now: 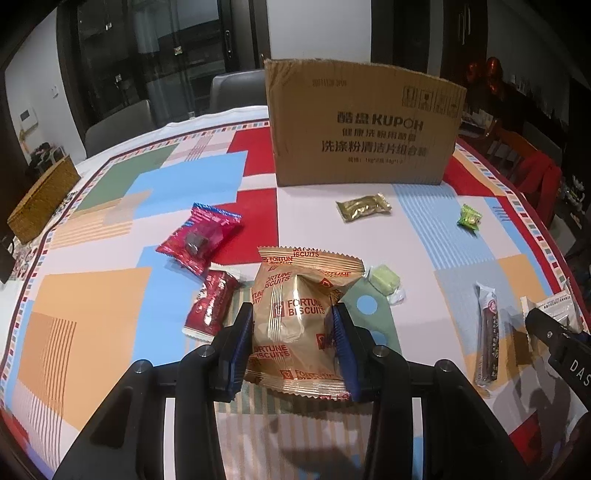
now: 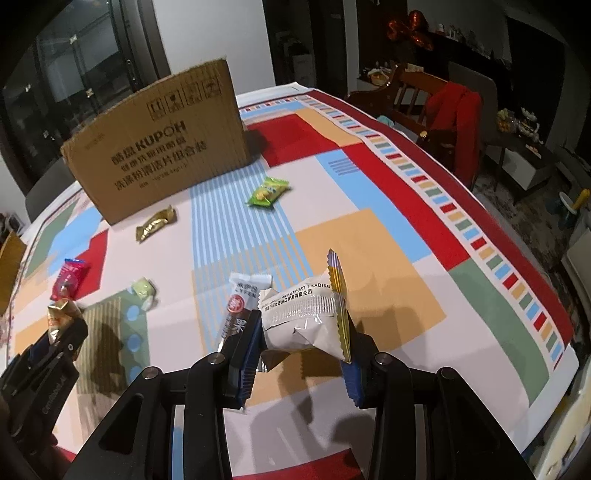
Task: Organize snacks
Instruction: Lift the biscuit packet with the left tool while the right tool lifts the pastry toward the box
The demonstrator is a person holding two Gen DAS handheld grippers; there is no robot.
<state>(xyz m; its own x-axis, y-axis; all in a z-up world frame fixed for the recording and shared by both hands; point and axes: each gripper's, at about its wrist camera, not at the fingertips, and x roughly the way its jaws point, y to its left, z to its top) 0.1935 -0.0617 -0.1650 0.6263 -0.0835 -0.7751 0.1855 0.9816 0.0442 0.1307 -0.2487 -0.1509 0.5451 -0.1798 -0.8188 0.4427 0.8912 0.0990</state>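
While both grippers (image 1: 293, 317) (image 2: 301, 325) clamp upright biscuit packets (image 1: 295, 317) (image 2: 306, 321), the snack bar (image 1: 487, 336) lies lengthwise.

You are looking across a desk (image 1: 92, 295) covered by a cloth of red, blue, green, orange and pale blocks with a striped border. Behind it stand white walls (image 1: 314, 26) and dark glass doors (image 1: 147, 55) that reflect the room; it is dim outside the lamplit cloth. Two grey upholstered chairs (image 1: 122, 125) sit at the far edge. To your right a wooden chair (image 2: 410, 99) carries a red garment (image 2: 454, 110) over its back. Beyond it a dark sideboard (image 2: 472, 40) holds small ornaments, with copper-coloured balloons (image 2: 413, 26) above. A woven basket (image 1: 44, 199) rests at the left edge.
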